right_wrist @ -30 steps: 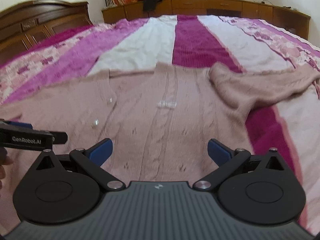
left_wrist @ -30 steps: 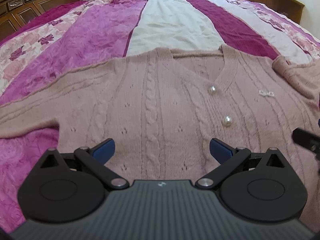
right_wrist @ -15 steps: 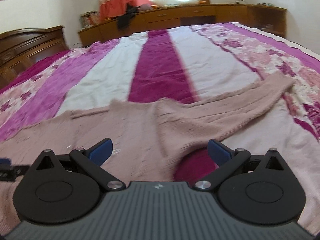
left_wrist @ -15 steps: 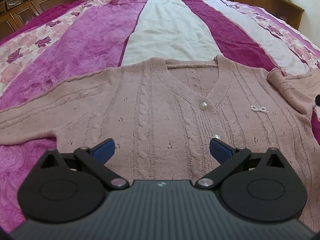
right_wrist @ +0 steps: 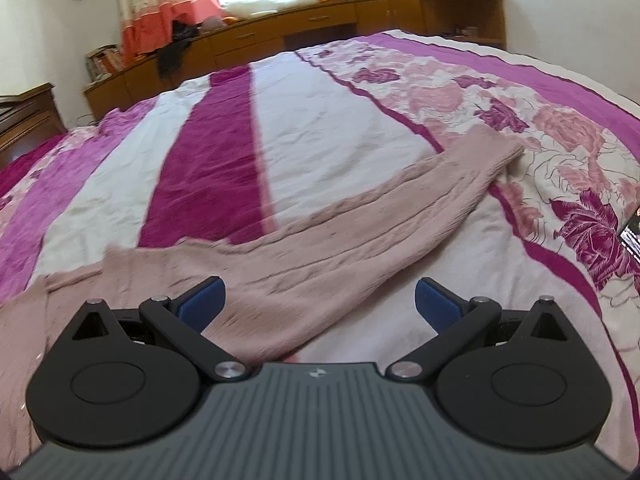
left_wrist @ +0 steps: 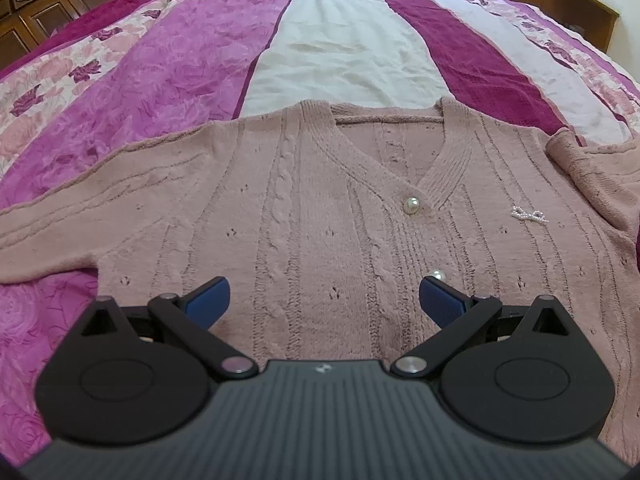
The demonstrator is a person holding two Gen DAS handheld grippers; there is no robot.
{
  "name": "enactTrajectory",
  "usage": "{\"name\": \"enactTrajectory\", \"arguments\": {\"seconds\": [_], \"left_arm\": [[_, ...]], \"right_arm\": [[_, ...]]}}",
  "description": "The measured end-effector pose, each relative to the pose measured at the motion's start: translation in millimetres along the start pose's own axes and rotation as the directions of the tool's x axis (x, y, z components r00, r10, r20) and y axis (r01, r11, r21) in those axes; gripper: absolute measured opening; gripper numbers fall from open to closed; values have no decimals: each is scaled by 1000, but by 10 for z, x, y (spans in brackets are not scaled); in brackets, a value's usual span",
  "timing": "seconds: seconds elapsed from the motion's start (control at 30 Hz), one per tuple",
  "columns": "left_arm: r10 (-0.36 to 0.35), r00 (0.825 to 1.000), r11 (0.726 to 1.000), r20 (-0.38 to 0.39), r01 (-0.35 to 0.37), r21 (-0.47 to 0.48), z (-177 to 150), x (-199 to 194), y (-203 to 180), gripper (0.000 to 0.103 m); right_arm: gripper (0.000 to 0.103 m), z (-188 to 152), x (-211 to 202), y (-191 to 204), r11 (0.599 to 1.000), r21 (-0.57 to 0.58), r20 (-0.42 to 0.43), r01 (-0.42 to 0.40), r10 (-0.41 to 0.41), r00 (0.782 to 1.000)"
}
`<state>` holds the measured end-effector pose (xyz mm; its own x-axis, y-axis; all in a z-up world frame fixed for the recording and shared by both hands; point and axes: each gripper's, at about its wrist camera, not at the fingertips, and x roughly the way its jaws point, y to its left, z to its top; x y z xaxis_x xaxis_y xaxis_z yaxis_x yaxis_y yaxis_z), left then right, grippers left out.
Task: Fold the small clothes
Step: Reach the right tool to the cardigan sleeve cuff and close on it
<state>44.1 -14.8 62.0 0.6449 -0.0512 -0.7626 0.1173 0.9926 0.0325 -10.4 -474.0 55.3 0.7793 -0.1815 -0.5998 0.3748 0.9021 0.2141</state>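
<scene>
The left tool (left_wrist: 322,304) and right tool (right_wrist: 318,302) both hang spread wide, holding nothing. The pink cardigan (left_wrist: 320,216) lies flat, front up, on the bed (left_wrist: 340,44), sleeves outstretched (no fold made yet).

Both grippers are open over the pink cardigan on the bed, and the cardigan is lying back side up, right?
Not quite. Both the left gripper and right gripper are open, but the cardigan lies front up: the left wrist view shows its V-neck and pearl buttons.

A striped floral bedspread (left_wrist: 168,80) covers the bed — a pink cardigan (left_wrist: 320,220) lies flat on it.
</scene>
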Motion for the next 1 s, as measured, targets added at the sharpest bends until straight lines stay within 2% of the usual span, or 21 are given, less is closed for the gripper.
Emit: {"name": "enactTrajectory", "arguments": {"seconds": [0.47,0.67,0.83,0.9,0.97,1.0], "left_arm": [[22,999,1000,-29,-22,8,9,148,-68,103],[27,999,1000,-41,-27,5,8,199,-70,103],[33,998,999,-47,-33,9,6,223,-73,103],[37,998,999,-47,-37,9,4,223,-69,103],[40,998,999,-48,-40,7,6,226,-61,103],[41,998,999,-48,-40,6,4,226,-60,103]], "right_arm": [[103,176,540,-294,995,86,-11,54,-54,999],[103,247,732,-377,993,106,3,48,-49,999],[103,303,897,-512,984,176,26,29,-34,999],[99,326,947,-554,979,203,40,18,-27,999],[91,353,984,-577,975,221,50,23,-35,998],[84,366,995,-584,974,224,53,26,-39,998]]}}
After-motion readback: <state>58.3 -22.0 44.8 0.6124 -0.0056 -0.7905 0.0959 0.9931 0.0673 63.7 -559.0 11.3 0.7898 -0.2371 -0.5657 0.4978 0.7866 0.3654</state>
